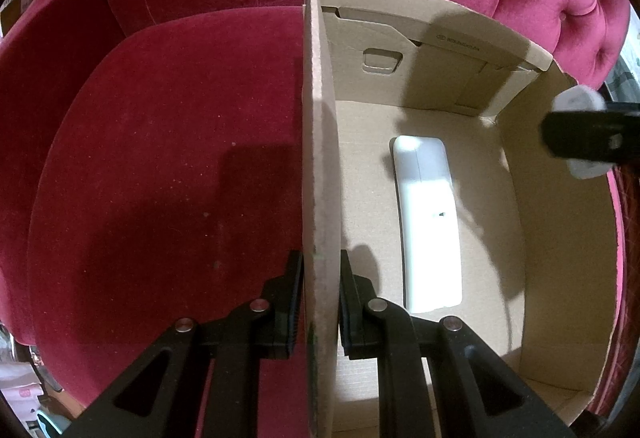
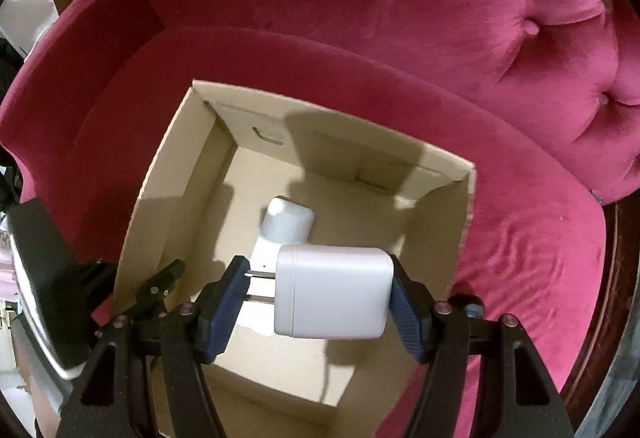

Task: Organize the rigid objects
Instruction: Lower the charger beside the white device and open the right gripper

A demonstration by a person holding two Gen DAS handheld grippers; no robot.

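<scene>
crimson velvet armchair point(image 2: 460, 49) under everything, and on its seat cushion sits the open brown cardboard box point(image 1: 560, 238) i'm filling. my left gripper point(image 1: 320, 302) has its jaws pinched together on the box's left wall, one pad outside and one inside, steadying it upright. my right gripper point(image 2: 316, 298) is clamped on a white plastic wall charger block point(image 2: 332, 292), the far pad on its flat end and the near pad against its two metal prongs, jaws spread fairly wide to span it. the block hangs above the box's floor, over the near end of a long white flat plastic piece point(image 2: 286, 224) already lying inside; it may be a remote or a power strip, i can't make out which from here.

i judge this as the carry-in step, the block over the opening but not yet set down. the next move calls for lowering it to bare cardboard beside the long piece, not on top of it, then letting the pads part only once it rests, while my left keeps the wall from folding.
</scene>
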